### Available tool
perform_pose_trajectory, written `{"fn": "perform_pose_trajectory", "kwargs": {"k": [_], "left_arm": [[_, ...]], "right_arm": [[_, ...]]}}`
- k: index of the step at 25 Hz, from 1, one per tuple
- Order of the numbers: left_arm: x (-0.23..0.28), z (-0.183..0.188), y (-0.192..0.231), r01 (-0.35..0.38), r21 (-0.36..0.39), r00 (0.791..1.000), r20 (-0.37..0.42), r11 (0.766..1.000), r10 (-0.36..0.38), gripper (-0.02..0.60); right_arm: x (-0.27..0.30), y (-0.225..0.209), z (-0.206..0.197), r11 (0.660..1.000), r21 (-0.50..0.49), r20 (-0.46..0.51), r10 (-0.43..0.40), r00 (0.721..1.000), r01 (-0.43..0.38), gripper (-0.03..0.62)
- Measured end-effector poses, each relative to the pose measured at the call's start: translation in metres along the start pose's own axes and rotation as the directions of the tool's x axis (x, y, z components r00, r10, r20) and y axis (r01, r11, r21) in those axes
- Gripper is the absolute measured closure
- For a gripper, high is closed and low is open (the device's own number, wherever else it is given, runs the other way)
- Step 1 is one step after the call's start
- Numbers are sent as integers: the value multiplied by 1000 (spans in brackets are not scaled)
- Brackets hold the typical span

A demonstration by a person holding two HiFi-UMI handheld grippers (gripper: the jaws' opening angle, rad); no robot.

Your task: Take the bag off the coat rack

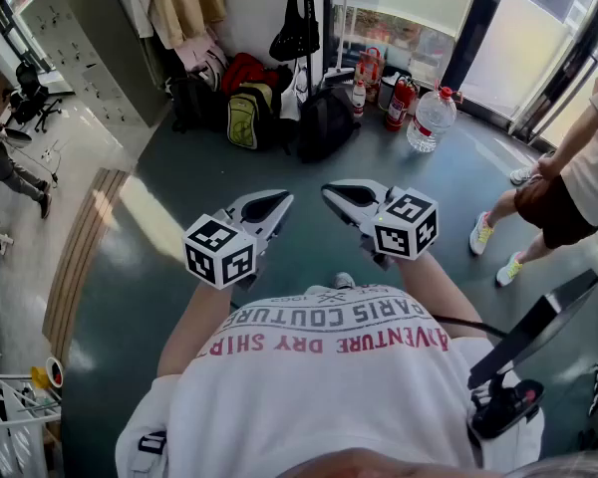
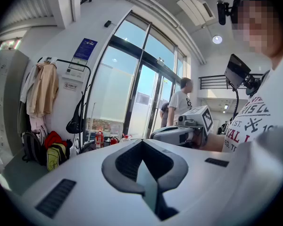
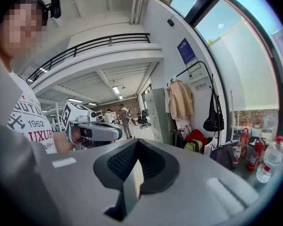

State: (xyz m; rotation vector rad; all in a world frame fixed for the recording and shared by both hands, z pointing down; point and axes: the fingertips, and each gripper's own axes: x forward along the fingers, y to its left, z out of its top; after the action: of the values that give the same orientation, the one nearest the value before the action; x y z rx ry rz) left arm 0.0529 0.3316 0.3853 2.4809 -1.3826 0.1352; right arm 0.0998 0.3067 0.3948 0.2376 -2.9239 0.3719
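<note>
1. Two grippers of pale grey plastic are held side by side in front of the person. The left gripper (image 1: 282,198) has its jaws pressed together with nothing between them. The right gripper (image 1: 329,190) is closed and empty in the same way.
2. Each gripper carries a white cube (image 1: 219,250) with black square markers.
3. Behind them is the person's white T-shirt (image 1: 329,376). It reads "ADVENTURE DRY SHIRT" in red and "PARIS COUTURE" in grey.
4. The floor (image 1: 169,177) is smooth and dark grey-green.
5. The bag (image 1: 296,36) is black and soft, with long handles. It hangs on the coat rack (image 2: 82,66), a thin black metal tube frame at the white wall, well apart from both grippers.
6. A beige coat (image 2: 45,91) hangs on the same rack.
7. On the floor under the bag lie a yellow-green backpack (image 1: 243,118) and a black backpack (image 1: 326,122). Beside them stand red fire extinguishers (image 1: 399,103) and a clear water bottle (image 1: 431,118) with a red cap.
8. A blue sign (image 2: 86,49) is on the wall, but its writing is too small to read.
</note>
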Motion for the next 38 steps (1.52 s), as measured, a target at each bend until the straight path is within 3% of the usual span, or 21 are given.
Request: {"fn": "perform_pose_trajectory", "kwargs": {"k": [21,38], "left_arm": [[-6,-10,-1,18,-8,1000,2,1000,-18,581],[-6,-4,36,-1,-38,1000,24,999,2,581]], "right_arm": [[3,4,-13,1000,16,0,-11,1000,11,592],[30,-15,-6,1000,25,-19,-12,1000,12,592]]}}
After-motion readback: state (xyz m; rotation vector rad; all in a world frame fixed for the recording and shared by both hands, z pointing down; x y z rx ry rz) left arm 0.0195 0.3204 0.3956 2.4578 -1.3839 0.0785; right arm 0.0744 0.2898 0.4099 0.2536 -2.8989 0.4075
